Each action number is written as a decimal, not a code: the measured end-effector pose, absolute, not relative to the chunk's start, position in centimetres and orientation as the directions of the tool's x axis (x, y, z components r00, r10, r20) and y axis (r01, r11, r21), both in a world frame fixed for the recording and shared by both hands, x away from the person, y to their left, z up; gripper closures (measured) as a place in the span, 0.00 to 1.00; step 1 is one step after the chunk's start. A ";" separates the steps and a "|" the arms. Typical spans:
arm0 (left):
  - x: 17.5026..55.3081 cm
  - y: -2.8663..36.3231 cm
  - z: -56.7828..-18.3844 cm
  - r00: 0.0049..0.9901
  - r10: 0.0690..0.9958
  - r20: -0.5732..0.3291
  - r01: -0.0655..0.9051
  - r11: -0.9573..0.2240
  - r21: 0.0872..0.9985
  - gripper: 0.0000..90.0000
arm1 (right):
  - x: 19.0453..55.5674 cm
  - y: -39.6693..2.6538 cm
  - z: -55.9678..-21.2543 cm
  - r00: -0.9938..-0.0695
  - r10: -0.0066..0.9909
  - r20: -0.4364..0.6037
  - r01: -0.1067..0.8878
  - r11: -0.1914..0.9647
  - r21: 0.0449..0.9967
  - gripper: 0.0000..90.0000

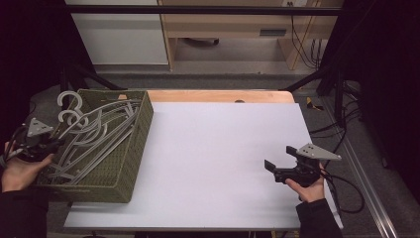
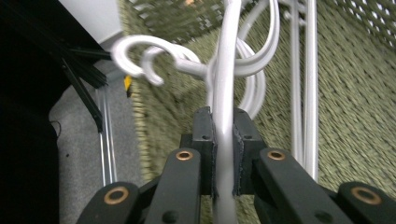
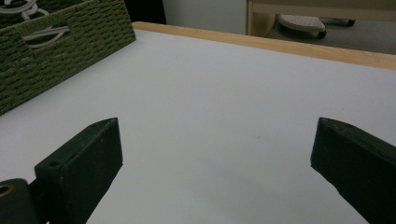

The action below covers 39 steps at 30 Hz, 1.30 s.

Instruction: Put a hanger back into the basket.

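Nearest, clamped tight on the pale bar of one hanger (image 2: 224, 93) with the jaws of the left gripper (image 1: 49, 147), down inside the green woven basket (image 1: 130, 163) at the bench's left end, among a tangle of other hangers (image 1: 91, 141). Farther across, over the bare white bench (image 1: 223, 163), waited with the right gripper (image 1: 278, 166), jaws spread wide and holding nothing. By the look of it, caught at the pick-up step; next called for: a slow, straight lift to free the hook from its neighbours.
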State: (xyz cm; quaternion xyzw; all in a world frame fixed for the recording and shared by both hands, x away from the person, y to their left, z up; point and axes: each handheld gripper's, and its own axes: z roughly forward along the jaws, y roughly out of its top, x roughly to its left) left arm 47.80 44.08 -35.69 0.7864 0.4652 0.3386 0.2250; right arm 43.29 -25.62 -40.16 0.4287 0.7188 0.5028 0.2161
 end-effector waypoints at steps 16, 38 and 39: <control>49.0 43.6 -37.3 0.312 0.909 0.276 0.737 -0.414 0.534 0.80 | 43.2 -25.6 -40.0 -0.545 0.830 0.120 0.397 0.129 0.909 0.03; 45.4 38.8 -35.0 0.391 0.914 0.103 0.455 -0.290 0.842 0.38 | 43.1 -25.7 -39.9 -0.544 0.831 0.115 0.381 0.122 0.916 0.02; 45.3 38.3 -35.0 0.406 0.909 0.092 0.441 -0.283 0.852 0.37 | 43.1 -25.8 -39.9 -0.541 0.834 0.113 0.379 0.122 0.917 0.02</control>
